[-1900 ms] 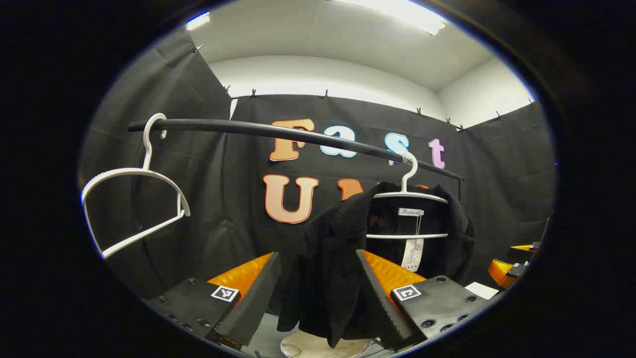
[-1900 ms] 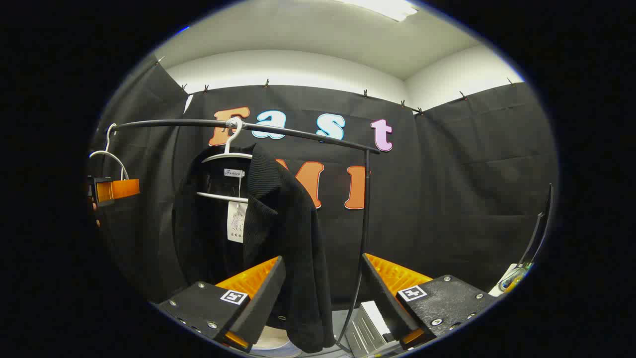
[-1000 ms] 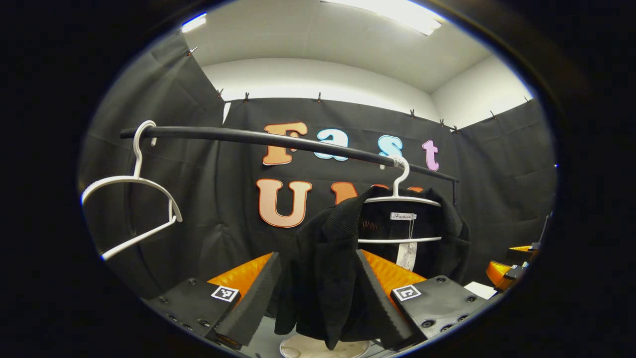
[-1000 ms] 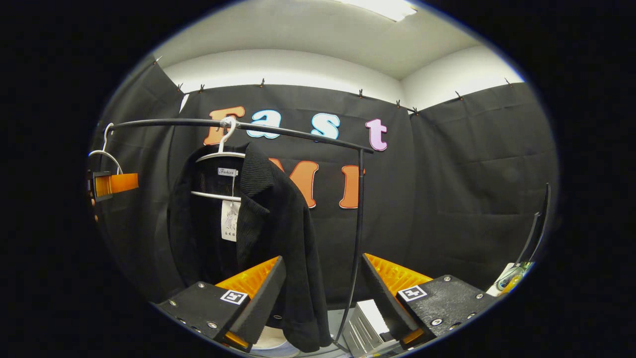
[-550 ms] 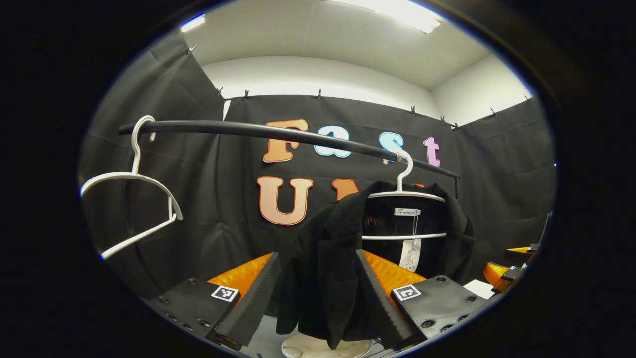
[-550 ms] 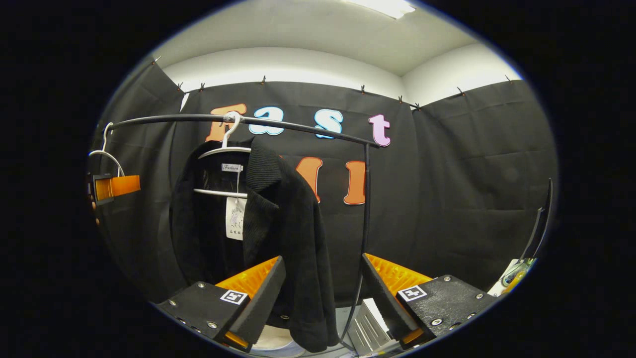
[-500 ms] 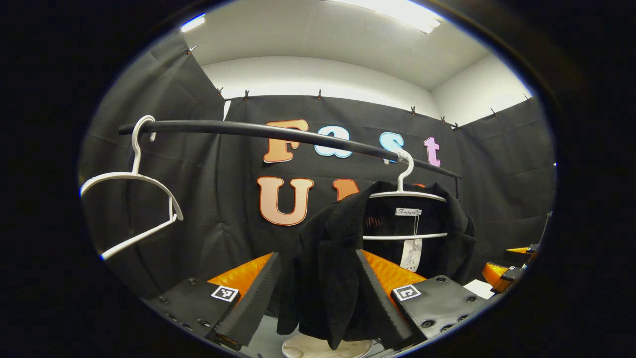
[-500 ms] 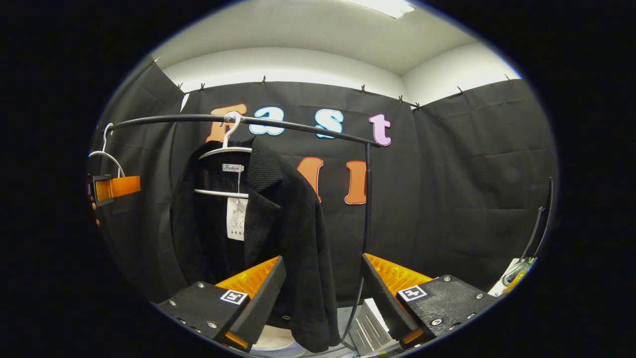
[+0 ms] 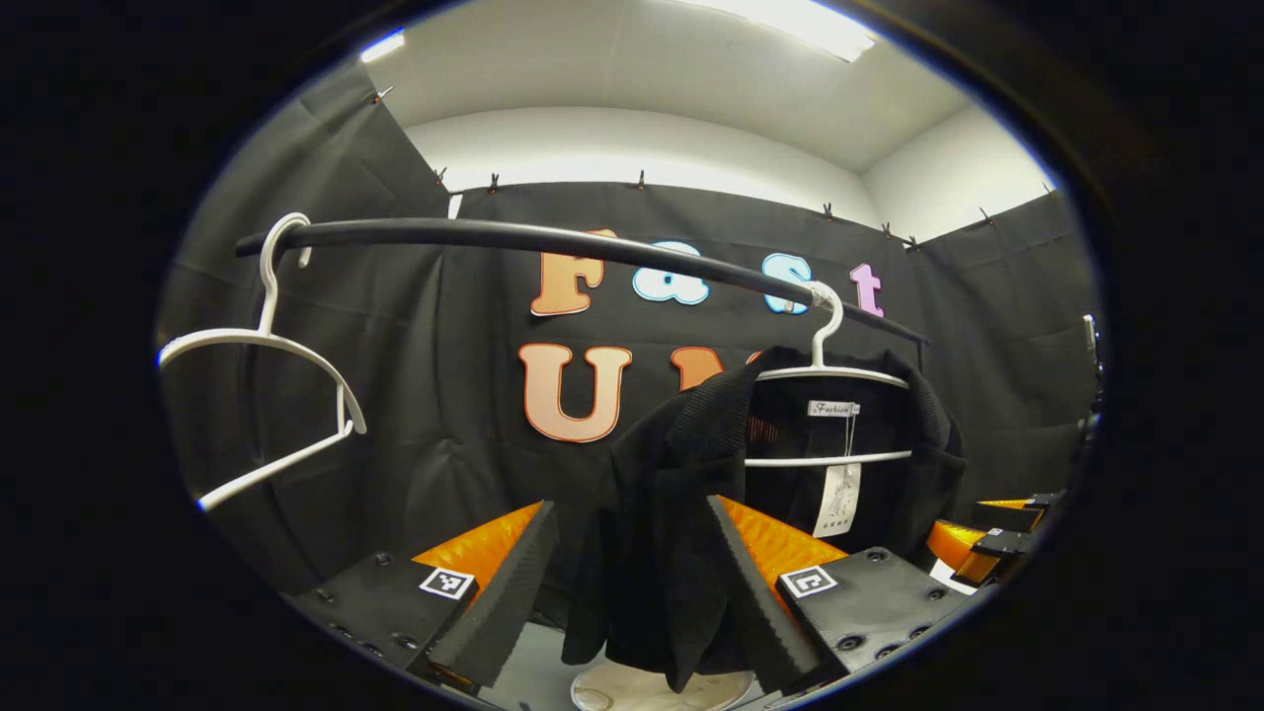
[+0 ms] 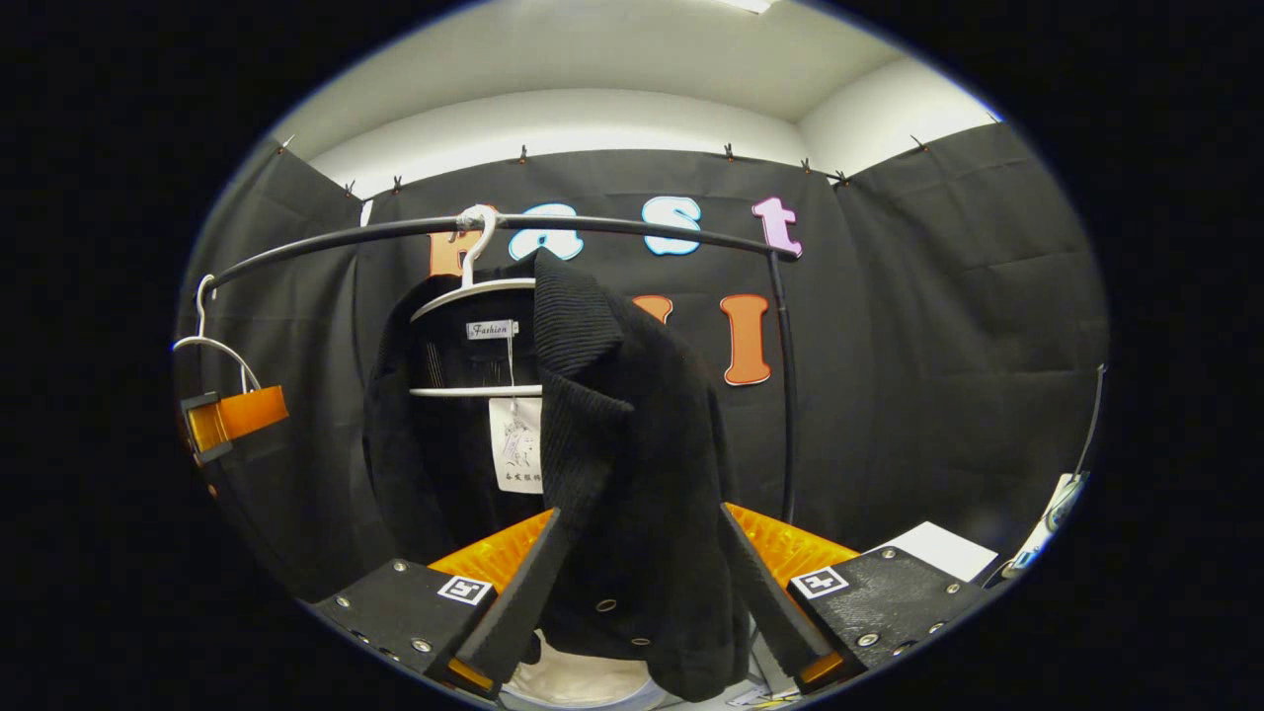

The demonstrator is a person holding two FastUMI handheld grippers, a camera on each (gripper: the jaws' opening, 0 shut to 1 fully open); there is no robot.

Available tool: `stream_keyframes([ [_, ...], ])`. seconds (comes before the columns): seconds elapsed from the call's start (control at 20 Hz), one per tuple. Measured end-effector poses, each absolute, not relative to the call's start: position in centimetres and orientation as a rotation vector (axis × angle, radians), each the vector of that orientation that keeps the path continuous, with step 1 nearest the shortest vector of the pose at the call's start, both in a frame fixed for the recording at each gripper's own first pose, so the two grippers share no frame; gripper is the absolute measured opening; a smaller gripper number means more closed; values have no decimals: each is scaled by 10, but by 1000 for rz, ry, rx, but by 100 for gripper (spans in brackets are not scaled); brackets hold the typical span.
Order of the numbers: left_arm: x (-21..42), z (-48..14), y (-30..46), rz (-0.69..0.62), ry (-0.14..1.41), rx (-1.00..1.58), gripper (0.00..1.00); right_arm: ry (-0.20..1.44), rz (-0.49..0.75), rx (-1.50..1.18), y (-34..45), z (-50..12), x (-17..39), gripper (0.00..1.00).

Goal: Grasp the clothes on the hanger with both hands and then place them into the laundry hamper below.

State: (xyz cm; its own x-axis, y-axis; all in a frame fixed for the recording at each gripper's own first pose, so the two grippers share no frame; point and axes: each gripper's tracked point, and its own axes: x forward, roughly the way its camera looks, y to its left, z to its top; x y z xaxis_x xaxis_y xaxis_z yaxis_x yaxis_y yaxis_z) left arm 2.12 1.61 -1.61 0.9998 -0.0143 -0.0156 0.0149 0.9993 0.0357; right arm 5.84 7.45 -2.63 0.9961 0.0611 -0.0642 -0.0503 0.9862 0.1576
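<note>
Both spread grippers level before jacket [image 10: 632, 444]

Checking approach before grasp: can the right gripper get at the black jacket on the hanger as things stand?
Probably yes. In the right gripper view the right gripper is open, and the black jacket hangs straight ahead between its fingers. Nothing stands between them; the rack pole sits off to one side.

Neck label [image 10: 491, 329] inside black jacket [image 10: 632, 474] reads "Fashion"; hang tag [image 10: 515, 444] print illegible.
</note>
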Motion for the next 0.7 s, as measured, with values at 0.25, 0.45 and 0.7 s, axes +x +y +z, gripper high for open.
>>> stream_keyframes([
  [0.25, 25, -25, 20, -11, 32, 35, 97, 83, 53, 197, 93, -31, 83, 94],
  [0.45, 24, -35, 20, -11, 53, 30, 94, 93, 27, 152, 91, -41, 99, 94],
  [0.7, 19, -50, 15, -25, 79, 22, 93, 98, 15, 134, 91, -48, 115, 94],
])
